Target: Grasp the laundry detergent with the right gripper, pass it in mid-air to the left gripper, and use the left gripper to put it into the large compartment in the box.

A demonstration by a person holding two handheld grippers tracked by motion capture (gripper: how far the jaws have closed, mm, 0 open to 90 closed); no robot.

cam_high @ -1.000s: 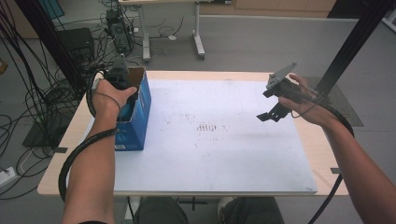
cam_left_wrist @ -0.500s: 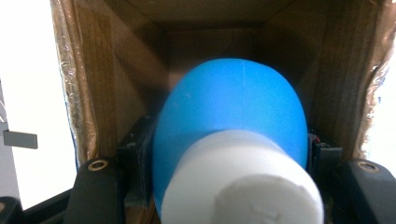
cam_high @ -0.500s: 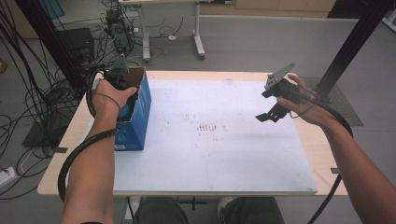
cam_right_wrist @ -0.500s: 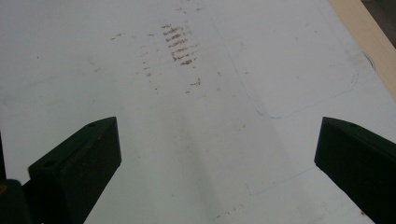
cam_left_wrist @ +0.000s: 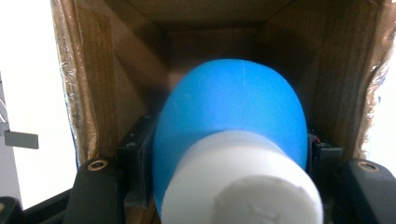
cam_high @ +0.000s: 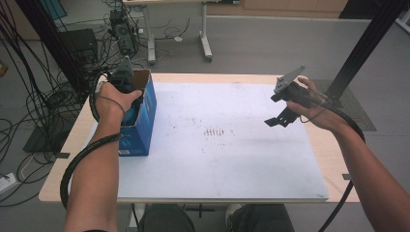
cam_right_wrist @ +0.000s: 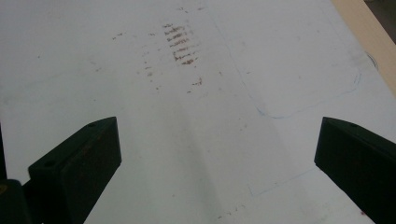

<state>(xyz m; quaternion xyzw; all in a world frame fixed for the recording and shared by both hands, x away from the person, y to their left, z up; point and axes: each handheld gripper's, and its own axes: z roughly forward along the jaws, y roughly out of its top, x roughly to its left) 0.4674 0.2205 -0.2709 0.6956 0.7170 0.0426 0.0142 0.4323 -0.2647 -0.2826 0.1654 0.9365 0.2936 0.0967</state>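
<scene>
Left claw (cam_left_wrist: pixel 229 154) pinching a blue bottle (cam_left_wrist: pixel 229 107) with a white cap (cam_left_wrist: pixel 243 182), jaws pressed on both its flanks, inside the open blue box (cam_high: pixel 140 121) at the left edge of the tabletop (cam_high: pixel 217 159). Right claw (cam_high: pixel 280 116) spread wide, holding nothing, poised above the white sheet (cam_right_wrist: pixel 196 116) well apart from the box. Step in hand, by the look of it: bottle being handled at the box mouth, going in or coming out, cannot tell which. Next move calls for a straight path along the cardboard walls, grip kept firm.
</scene>
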